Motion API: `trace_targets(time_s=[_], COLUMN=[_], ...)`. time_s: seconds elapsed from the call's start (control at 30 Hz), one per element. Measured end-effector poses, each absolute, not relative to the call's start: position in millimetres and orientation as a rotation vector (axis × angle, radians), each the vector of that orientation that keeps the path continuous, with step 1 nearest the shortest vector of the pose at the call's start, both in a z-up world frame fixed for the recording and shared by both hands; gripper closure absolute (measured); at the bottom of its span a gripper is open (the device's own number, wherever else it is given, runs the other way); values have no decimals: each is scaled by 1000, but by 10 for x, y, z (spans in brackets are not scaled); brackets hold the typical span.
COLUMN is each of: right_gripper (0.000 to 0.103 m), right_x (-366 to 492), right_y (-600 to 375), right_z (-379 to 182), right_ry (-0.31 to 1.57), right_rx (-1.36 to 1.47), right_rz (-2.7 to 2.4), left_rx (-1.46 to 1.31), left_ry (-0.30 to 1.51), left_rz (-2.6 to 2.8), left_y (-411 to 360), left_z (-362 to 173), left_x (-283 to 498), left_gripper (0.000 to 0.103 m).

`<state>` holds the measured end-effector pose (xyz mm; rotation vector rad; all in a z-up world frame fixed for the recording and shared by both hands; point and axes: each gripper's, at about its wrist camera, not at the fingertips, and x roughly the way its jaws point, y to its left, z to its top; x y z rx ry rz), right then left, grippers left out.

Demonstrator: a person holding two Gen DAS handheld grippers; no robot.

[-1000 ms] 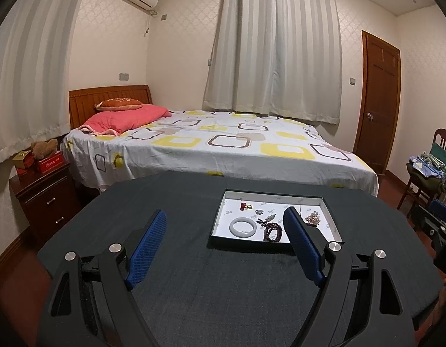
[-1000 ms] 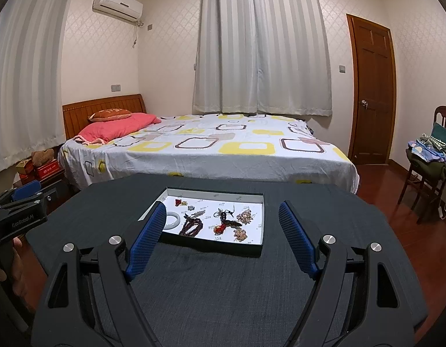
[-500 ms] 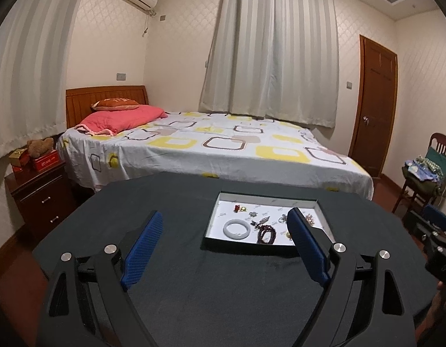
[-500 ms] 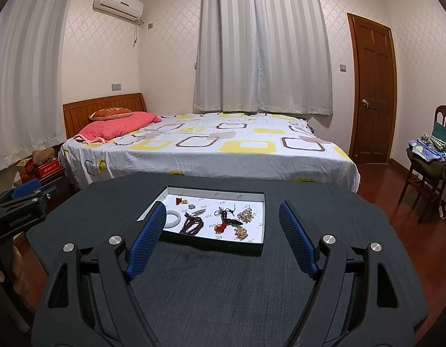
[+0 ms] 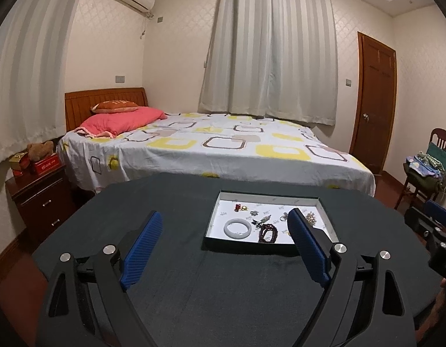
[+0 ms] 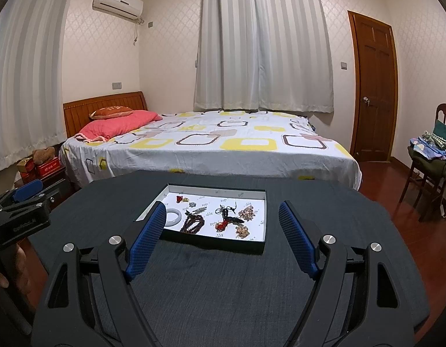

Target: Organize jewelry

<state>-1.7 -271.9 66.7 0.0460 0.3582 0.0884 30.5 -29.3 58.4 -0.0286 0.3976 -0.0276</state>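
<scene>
Dark cloth covers the surface [image 5: 170, 202]; in the left wrist view the left hand-held gripper [image 5: 224, 235] hangs wide, empty, short of the jewelry tray [image 5: 269, 196], bare cloth leftward. In the right wrist view the right hand-held gripper [image 6: 221, 225] spreads wide, empty, before the tray's near rim [image 6: 214, 244], white bangle [image 6: 174, 217] inside.

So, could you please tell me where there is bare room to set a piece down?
The dark tablecloth is bare between the tray and both open hand-held grippers, and also left of the tray. Inside, the white bangle, dark bead bracelet and red knot charm crowd the near half; the far strip is sparser.
</scene>
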Motion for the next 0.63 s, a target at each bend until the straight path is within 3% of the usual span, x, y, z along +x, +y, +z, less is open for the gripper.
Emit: trace_targets(time_s=[0.23,0.37,0.63], right_gripper=[24,19,19], right_x=[158,390,1238], right_y=[-2735,-2863,-3482], right_z=[478,261,-478], right_ry=[408,455,650], right_rx=[64,91,131], right_rz=[80,56,-124], left_rx=[-38,-51,-81], left_ry=[534,635,809], left_rz=[5,50,190], left_y=[-205,-76,496], left_z=[258,-60,-749], left_x=[697,1054,2051], left_gripper=[17,17,17])
